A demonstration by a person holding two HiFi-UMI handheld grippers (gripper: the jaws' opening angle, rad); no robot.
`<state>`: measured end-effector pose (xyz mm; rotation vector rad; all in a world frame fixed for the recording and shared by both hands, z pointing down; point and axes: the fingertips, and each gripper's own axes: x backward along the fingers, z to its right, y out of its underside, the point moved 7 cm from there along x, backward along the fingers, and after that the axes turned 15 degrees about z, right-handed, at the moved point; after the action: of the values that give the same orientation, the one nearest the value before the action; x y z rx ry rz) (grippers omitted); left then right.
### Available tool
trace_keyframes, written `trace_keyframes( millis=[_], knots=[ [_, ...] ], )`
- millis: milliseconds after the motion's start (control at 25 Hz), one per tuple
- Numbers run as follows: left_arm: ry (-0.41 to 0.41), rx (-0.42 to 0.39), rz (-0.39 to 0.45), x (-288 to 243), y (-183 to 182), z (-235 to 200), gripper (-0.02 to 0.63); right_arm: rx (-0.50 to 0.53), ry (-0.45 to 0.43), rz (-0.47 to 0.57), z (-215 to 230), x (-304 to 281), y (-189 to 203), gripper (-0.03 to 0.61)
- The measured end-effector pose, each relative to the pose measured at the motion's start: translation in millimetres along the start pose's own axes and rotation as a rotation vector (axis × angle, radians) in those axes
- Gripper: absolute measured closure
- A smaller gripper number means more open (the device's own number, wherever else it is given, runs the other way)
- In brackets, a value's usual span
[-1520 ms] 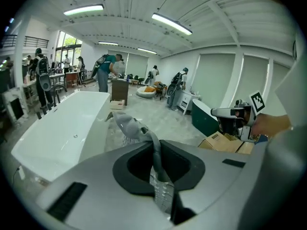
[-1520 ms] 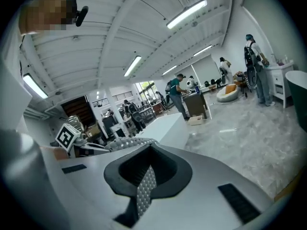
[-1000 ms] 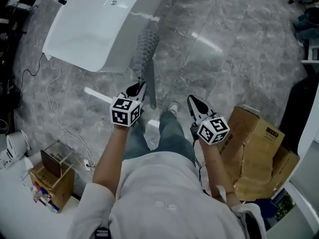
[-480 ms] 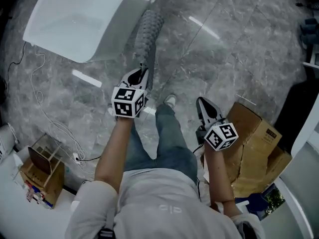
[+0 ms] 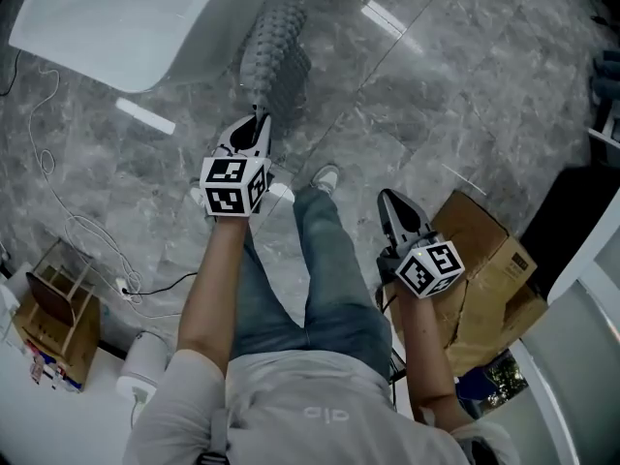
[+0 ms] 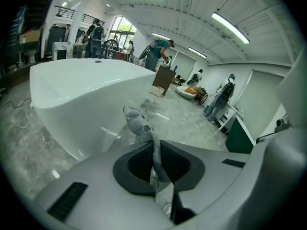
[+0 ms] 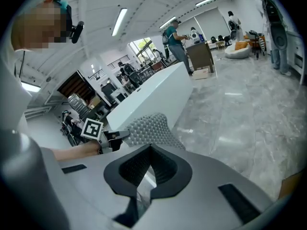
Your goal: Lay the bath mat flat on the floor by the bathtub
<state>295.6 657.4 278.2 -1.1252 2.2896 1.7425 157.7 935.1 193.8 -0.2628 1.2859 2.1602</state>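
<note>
Head view: left claw (image 5: 259,121) pinches the bath mat (image 5: 274,58) beside the bathtub (image 5: 107,17).

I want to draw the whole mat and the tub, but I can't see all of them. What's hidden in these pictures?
- bath mat: head view, bunched in folds below the left claw, so its full shape is hidden.
- bathtub: head view, cut off by the top edge.
- Whether the mat touches the floor: the head view looks from above, so I cannot tell.
</note>
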Motion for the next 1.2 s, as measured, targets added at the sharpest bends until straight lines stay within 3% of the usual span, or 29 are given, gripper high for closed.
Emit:
trace_keyframes(
  millis=[440,1200],
  knots=[
    [-0.146,0.05,-0.001,61,74,-100,0.575,0.008,-0.08,-0.101,-45,-55,73,0.555],
    [-0.259,0.123,-0.034,175,156,-239,0.575,0.079,-0.181,-0.249,-150,-139,169,0.555]
  ],
)
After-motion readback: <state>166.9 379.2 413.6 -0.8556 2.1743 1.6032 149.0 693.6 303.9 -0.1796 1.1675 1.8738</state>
